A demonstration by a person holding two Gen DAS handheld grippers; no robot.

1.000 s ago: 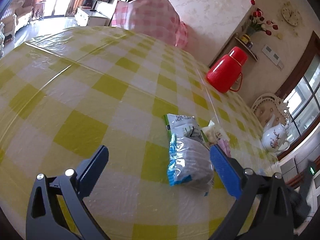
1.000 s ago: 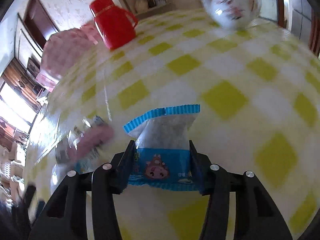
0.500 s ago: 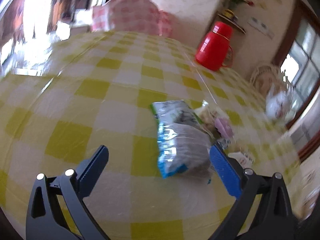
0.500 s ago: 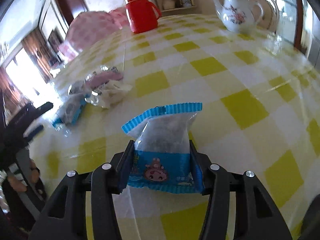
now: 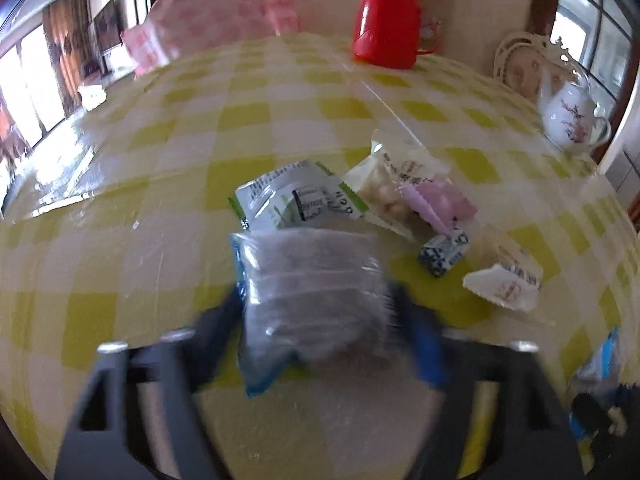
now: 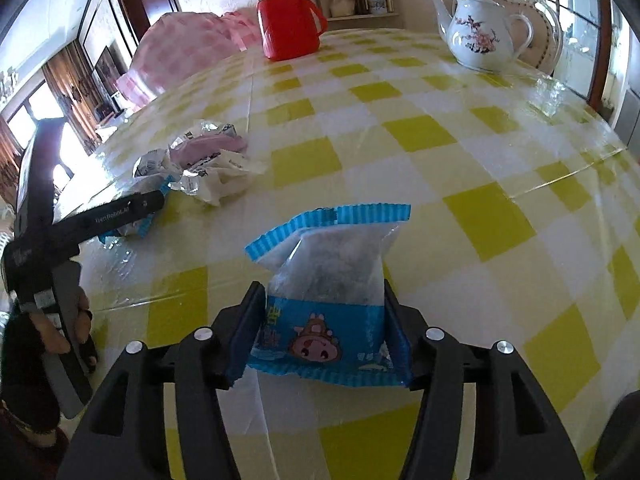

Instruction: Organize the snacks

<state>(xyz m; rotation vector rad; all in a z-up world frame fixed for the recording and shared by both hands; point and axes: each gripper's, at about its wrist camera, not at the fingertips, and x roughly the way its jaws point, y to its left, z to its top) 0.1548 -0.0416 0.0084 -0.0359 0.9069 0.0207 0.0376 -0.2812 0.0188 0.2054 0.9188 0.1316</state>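
Observation:
A clear snack bag with blue edges (image 5: 312, 288) lies on the yellow checked table (image 5: 160, 240). My left gripper (image 5: 316, 320) straddles it. Its jaws are closing and blurred, one finger at each side of the bag. In the right wrist view, a finger of the left gripper (image 6: 120, 210) reaches over the snack pile (image 6: 208, 160). My right gripper (image 6: 324, 320) has a blue snack bag with a cartoon pig (image 6: 332, 264) between its pads. Those jaws are opening, and the pads still touch the bag's sides.
Behind the left bag lie a green-white pouch (image 5: 296, 200), a white bag (image 5: 384, 188), a pink packet (image 5: 436, 200), a small blue-white packet (image 5: 442, 254) and a white wrapper (image 5: 504, 284). A red flask (image 6: 286, 20) and a white teapot (image 6: 480, 36) stand at the far edge.
The left gripper moved in over the blue-edged bag and its wide jaws narrowed around it. The right gripper swung right, then held still, and its jaws widened slightly on the pig bag.

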